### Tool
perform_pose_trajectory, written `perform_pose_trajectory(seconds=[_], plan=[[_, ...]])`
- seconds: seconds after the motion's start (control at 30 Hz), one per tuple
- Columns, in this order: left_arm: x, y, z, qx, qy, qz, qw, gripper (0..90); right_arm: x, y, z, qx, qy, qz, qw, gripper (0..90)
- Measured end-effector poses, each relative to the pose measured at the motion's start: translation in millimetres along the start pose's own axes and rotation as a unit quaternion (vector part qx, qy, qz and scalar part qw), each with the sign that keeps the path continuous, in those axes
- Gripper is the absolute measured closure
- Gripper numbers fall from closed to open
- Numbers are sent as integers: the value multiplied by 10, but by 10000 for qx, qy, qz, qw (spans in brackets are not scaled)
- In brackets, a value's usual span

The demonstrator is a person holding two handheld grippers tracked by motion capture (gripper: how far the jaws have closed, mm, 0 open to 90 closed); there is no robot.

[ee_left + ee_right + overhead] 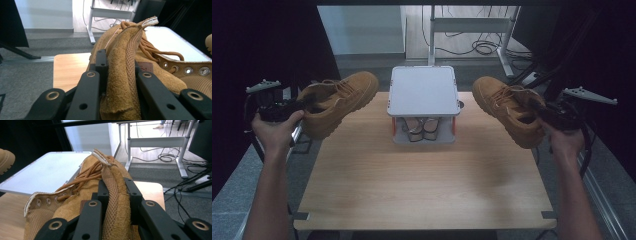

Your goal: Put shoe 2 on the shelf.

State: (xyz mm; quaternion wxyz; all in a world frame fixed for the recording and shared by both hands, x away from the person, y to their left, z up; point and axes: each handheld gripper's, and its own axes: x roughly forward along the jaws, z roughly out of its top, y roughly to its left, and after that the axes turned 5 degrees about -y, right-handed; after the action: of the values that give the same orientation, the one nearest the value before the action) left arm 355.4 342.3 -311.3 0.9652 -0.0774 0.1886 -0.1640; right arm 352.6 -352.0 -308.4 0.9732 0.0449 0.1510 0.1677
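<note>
Two tan suede lace-up boots hang in the air over the side edges of the wooden table (422,185). My left gripper (299,104) is shut on the collar of the left boot (339,100), whose toe points toward the box. In the left gripper view the left gripper (117,61) has its black jaws squeezing the folded suede and mesh of the left boot (125,70). My right gripper (539,111) is shut on the collar of the right boot (507,107). The right gripper (116,187) pinches the right boot (75,202) the same way in its own view.
A white-lidded box (424,90) with red corner posts stands at the table's far middle, with cables inside. Behind the table is a white desk frame (472,25) and cables on the floor. Dark curtains close in both sides.
</note>
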Motion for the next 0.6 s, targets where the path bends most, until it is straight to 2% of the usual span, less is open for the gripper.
perform_pose_trajectory(seconds=[0.23, 0.43, 0.6], plan=[[41, -97, 100, 45, -44, -57, 10000, 786, 12, 74, 82, 14, -125, 60, 9999, 783], [110, -168, 157, -17, -90, -174, 9998, 785, 33, 148, 147, 3, -183, 93, 9998, 783], [145, -275, 206, 85, -105, -184, 9997, 785, 48, 209, 202, 1, -234, 108, 9997, 782]])
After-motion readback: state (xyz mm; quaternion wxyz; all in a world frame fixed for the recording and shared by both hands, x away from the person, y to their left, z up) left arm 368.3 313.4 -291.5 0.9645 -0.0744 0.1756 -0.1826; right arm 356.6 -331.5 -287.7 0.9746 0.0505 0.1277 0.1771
